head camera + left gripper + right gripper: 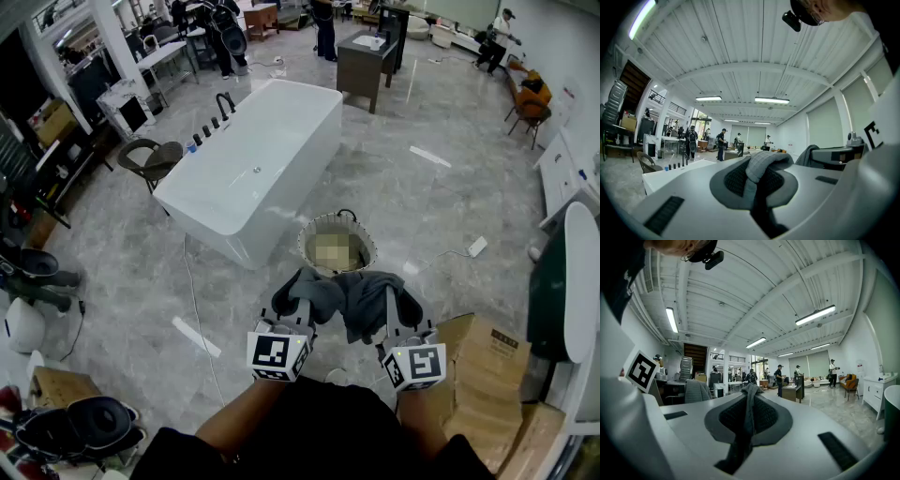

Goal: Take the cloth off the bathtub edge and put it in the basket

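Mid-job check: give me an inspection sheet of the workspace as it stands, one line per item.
Surface: glossy grey marbled tile floor; no table in use.
Job's things: dark grey cloth is off the white freestanding bathtub, bunched and carried in the air; round woven basket stands on the floor beside the tub, cloth not yet in it.
Clutter: brown cardboard boxes at the right; black chair by the tub.
Grippers: left gripper and right gripper each shut on the cloth.
Cables: thin white cable on the floor left of the basket; white power strip at the right.
Surroundings: showroom, people standing far back.
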`<state>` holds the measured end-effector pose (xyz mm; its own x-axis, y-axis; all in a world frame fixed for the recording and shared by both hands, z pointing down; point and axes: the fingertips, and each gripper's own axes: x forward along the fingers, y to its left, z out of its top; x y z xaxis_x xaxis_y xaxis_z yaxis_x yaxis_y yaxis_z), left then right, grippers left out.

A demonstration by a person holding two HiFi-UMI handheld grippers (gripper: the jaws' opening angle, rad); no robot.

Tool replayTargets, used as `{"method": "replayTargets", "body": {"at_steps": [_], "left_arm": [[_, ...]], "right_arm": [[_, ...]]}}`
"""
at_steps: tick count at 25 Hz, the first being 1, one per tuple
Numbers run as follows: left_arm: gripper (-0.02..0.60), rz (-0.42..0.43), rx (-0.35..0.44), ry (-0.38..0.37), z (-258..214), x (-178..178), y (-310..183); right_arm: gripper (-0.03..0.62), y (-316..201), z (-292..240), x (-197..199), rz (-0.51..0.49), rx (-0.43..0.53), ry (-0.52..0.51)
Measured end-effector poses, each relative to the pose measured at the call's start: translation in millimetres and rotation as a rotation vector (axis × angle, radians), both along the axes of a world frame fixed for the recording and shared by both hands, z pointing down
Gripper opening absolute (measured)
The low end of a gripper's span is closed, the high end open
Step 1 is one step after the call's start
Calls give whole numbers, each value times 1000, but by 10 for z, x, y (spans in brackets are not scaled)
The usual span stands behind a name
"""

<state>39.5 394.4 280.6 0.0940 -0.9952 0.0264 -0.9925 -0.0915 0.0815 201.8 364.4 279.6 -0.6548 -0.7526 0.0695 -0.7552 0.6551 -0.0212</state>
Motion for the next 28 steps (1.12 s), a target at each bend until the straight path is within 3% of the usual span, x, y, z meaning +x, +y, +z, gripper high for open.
{"method": "replayTargets", "body": {"at_steps": [4, 10, 18, 28], "left_arm": [[26, 2, 3, 10, -27, -23, -17], [26, 16, 27, -18, -65, 111, -45], [26, 36, 19, -55, -76, 217, -187], [26, 86, 51, 12, -235, 163, -759]], "right_arm": [[35, -28, -44, -10, -3, 8, -7], [37, 40, -108, -52, -78, 101, 75], [37, -141, -62, 63, -93, 15, -39], [37, -662, -167, 12, -78, -20, -95]]}}
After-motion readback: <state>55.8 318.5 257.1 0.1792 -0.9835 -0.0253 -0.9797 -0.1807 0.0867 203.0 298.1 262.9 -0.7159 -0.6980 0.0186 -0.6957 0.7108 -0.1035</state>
